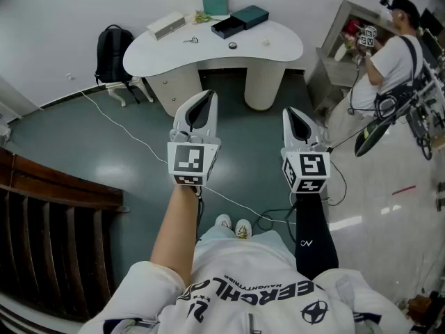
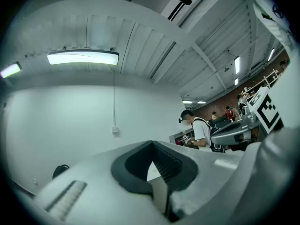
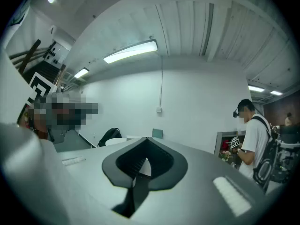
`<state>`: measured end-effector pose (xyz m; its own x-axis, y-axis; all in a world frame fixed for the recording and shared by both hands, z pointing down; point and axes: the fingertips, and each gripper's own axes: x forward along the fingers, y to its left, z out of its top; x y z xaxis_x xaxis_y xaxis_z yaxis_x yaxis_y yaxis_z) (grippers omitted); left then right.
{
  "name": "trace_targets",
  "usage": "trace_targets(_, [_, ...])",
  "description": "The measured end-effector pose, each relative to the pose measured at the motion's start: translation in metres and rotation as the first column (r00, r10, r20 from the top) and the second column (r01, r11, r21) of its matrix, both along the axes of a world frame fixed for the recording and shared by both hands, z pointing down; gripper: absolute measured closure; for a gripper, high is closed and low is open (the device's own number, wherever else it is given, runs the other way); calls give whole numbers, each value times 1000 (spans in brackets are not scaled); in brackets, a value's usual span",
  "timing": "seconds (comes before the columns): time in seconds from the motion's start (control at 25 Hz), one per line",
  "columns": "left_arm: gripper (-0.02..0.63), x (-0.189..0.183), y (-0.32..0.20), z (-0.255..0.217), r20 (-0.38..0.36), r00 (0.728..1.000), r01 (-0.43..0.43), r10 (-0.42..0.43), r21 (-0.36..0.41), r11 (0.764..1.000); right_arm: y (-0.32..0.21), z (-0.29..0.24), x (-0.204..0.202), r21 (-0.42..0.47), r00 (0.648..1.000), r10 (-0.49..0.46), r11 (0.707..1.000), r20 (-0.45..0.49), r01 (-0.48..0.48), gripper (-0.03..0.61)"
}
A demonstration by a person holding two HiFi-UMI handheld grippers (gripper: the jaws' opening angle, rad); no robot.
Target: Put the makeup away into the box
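Room: dark green floor, white wall behind the table, wooden stairs at the left, one white cable trailing over the floor.
Surface: one white kidney-shaped table against the wall, well apart from both grippers.
Container: one teal box at the tabletop's far edge, near the middle. Its open tray lies just beside its lid. The tray's inside is dark and what it holds is too small to tell.
Task things: three small makeup pieces lie loose near the tabletop's middle. They are a dark round piece, a pale piece to its right and a thin metallic piece to its left.
Other tabletop things: one white case at the far left edge, one upright teal panel at the far edge, and a green sprig between them.
Floor things: one black backpack by the table's left end.
Left gripper: jaws closed tip to tip, nothing between, held over the floor.
Right gripper: jaws closed tight, nothing between, held over the floor.
People: a second person stands at a grey cabinet on the right.
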<state>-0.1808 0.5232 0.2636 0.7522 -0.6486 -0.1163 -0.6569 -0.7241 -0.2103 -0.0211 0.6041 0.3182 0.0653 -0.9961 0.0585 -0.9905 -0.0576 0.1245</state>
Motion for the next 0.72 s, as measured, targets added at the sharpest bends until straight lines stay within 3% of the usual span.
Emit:
trace_targets(0.36, [606,-34,-28,10,16,1000,1,-1,-28,1000,-17,-13,-26,7,998,4,1000,-61,-3,548])
trace_targets(0.72, [606,-59,-45,13,20,1000,9,-9,-8,1000,-35,-9,-42,9,999,16,1000,-36,-16,548])
